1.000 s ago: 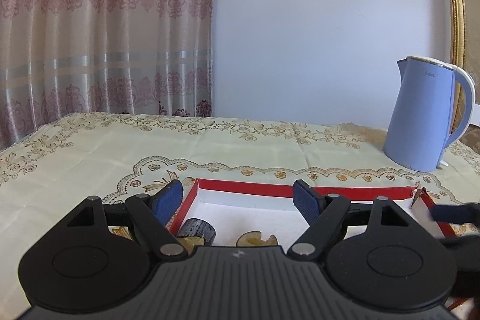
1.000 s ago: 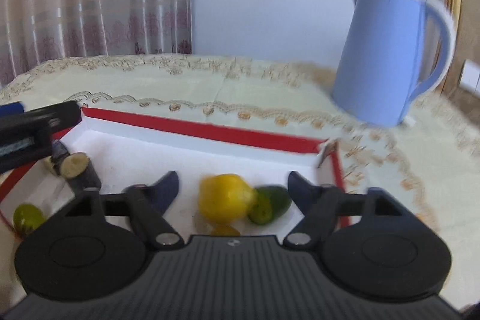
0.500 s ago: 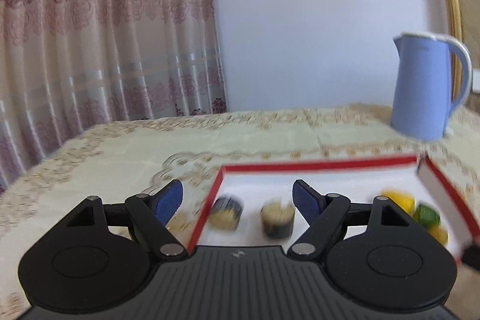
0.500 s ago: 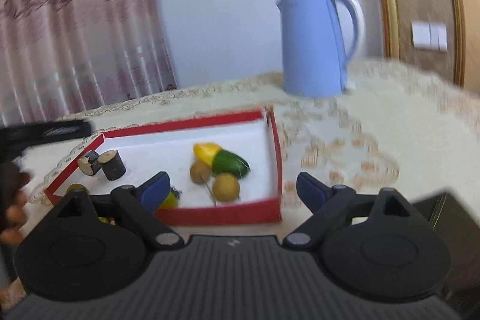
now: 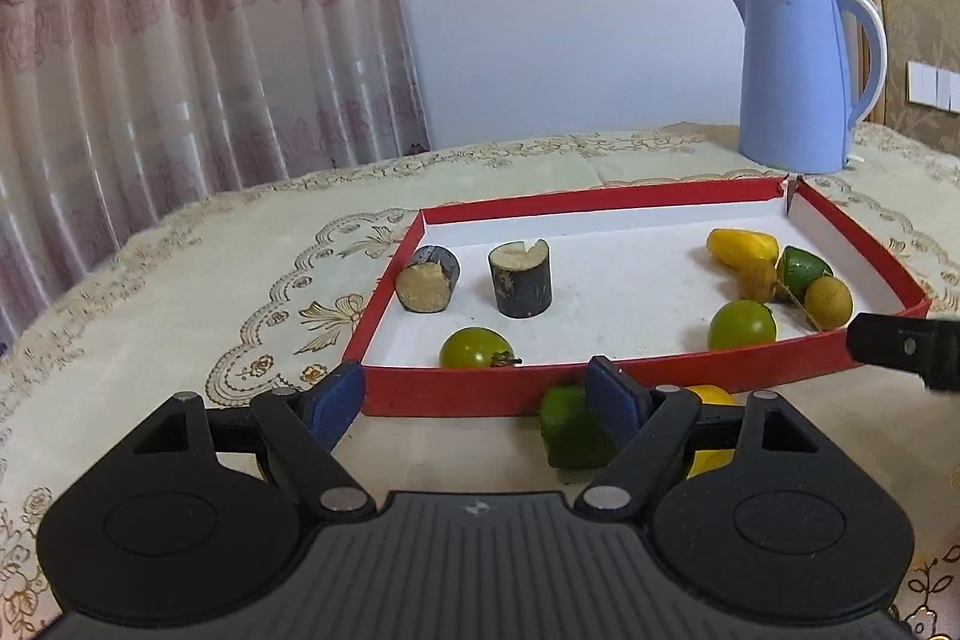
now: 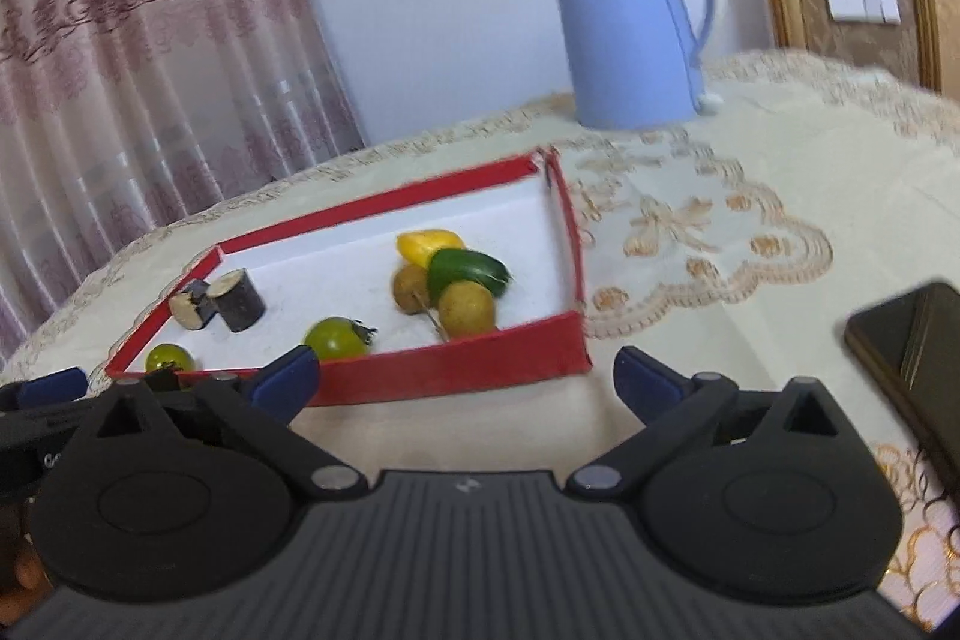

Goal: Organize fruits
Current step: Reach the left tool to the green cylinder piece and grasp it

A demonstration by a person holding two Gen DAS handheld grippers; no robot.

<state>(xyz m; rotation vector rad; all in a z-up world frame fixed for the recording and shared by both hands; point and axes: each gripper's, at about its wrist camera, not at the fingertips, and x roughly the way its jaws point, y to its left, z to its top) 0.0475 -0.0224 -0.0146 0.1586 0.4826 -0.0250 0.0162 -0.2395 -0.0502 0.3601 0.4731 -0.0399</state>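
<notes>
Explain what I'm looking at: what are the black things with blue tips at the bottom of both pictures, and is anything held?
No robot: a person holds a two-finger gripper in each hand, each with a camera looking along its fingers. One picture is from the left gripper, the other from the right gripper. On the tablecloth are a red tray of fruit and cut stem pieces, a blue kettle and a phone. A green piece and a yellow piece lie outside the tray. Both grippers are open and hold nothing; the right one's jaws have just been opening.
</notes>
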